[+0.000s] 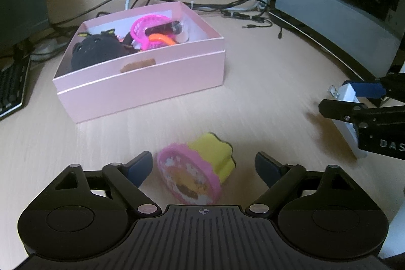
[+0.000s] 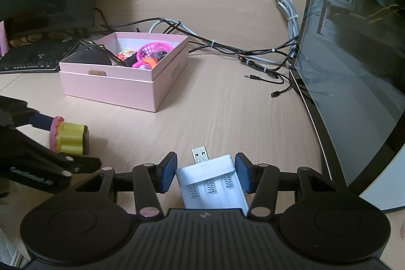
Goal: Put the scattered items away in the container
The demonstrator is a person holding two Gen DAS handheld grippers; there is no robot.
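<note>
Widest thing out there is the pale wood surface (image 2: 222,118), with a big computer case (image 2: 354,67) standing along the right edge and a dark keyboard (image 2: 30,57) off to the left. A tangle of cables (image 2: 227,49) runs behind the middle of the scene.

Centre stage, the pink box (image 1: 141,87) sits open on the surface, already loaded: a black plush toy (image 1: 93,52) in its left half, a magenta toy basket (image 1: 148,25) and an orange ring (image 1: 162,38) crowded toward the back right.

Nearer in, the toy cupcake (image 1: 202,168), yellow base and pink frilled top, lies tipped on its side on the surface, well short of the box. The left gripper (image 1: 202,168) straddles it with fingers spread; the left pad is just beside the pink top, the right pad clearly apart from the yellow base, so nothing is clamped.

Over on the right, the right gripper (image 2: 205,175) has its blue pads pressed on both sides of the white USB adapter (image 2: 210,186), metal plug pointing forward toward the box. From the left wrist view that adapter hangs tilted above the surface, clear of the box.
</note>
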